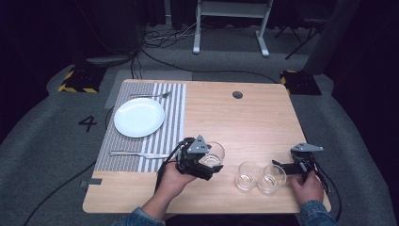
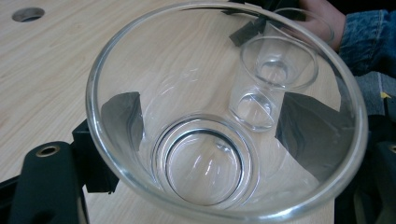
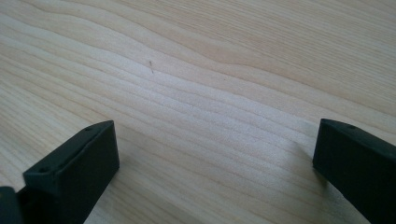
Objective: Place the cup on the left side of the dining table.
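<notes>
On the table [image 1: 244,122], a plate [image 1: 139,117] sits on the mat [image 1: 171,117] at left, fork [image 1: 150,95] behind it, knife [image 1: 139,154] in front; three glasses [image 1: 248,175] stand along the front, right of the mat.

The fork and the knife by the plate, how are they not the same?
The fork lies on the far side of the plate; the knife lies on the near side, closer to the person. The fork's tines point right toward the bare wood; the knife looks longer and plainer. Both are shiny metal, lie flat on the striped mat, and run along the table's width.
</notes>
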The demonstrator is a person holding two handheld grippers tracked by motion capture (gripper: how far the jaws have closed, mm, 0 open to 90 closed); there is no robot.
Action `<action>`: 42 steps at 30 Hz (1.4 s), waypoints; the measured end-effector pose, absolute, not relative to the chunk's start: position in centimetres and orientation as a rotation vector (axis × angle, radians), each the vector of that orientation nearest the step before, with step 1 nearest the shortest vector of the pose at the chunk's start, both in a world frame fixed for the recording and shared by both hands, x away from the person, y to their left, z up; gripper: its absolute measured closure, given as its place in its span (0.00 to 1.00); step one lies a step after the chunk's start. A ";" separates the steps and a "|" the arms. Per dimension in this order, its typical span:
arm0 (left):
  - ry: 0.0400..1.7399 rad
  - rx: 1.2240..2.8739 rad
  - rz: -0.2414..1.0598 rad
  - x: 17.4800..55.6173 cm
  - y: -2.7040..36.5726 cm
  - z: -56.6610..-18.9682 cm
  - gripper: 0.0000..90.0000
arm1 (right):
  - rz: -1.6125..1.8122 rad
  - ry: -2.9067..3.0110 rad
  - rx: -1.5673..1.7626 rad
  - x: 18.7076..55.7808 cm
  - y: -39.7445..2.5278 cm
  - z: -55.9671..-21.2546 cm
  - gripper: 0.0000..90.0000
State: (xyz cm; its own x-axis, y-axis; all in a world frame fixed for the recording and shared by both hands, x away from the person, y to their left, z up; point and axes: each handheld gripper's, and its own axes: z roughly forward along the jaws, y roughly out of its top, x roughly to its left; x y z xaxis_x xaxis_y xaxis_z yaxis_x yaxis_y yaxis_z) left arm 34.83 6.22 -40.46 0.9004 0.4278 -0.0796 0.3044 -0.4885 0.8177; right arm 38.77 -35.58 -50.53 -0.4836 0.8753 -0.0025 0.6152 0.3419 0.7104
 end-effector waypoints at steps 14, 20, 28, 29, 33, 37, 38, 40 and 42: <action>0.590 2.089 0.225 35.7 9.3 -37.8 0.23 | 0.926 2.227 1.313 38.8 -35.6 -50.5 0.01; 0.669 2.060 0.295 36.6 11.0 -37.3 0.23 | 0.926 2.227 1.313 38.8 -35.6 -50.5 0.01; 0.776 2.017 0.364 38.3 13.6 -37.3 0.23 | 0.926 2.226 1.314 38.8 -35.6 -50.5 0.01; 0.789 2.008 0.382 38.4 13.9 -37.2 0.23 | 0.926 2.226 1.313 38.8 -35.6 -50.5 0.01; 0.836 1.987 0.435 38.9 14.8 -36.9 0.23 | 0.926 2.226 1.314 38.8 -35.6 -50.5 0.01; 0.896 1.977 0.518 39.4 15.4 -37.1 0.23 | 0.926 2.225 1.315 38.8 -35.6 -50.5 0.01; 0.918 1.973 0.544 39.6 15.6 -37.3 0.23 | 0.926 2.225 1.315 38.8 -35.6 -50.5 0.01; 0.958 1.976 0.558 40.1 16.1 -37.7 0.23 | 0.926 2.224 1.316 38.8 -35.6 -50.5 0.01; 0.988 1.964 0.544 40.7 16.8 -38.2 0.23 | 0.926 2.225 1.316 38.7 -35.6 -50.5 0.01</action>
State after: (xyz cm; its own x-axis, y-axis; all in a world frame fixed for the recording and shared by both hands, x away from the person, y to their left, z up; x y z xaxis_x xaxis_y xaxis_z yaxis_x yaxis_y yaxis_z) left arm 40.73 16.79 -38.20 0.5935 0.8048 0.0067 0.4353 -0.3279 0.8385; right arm 38.75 -35.57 -50.53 -0.4810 0.8767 -0.0022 0.6163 0.3399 0.7103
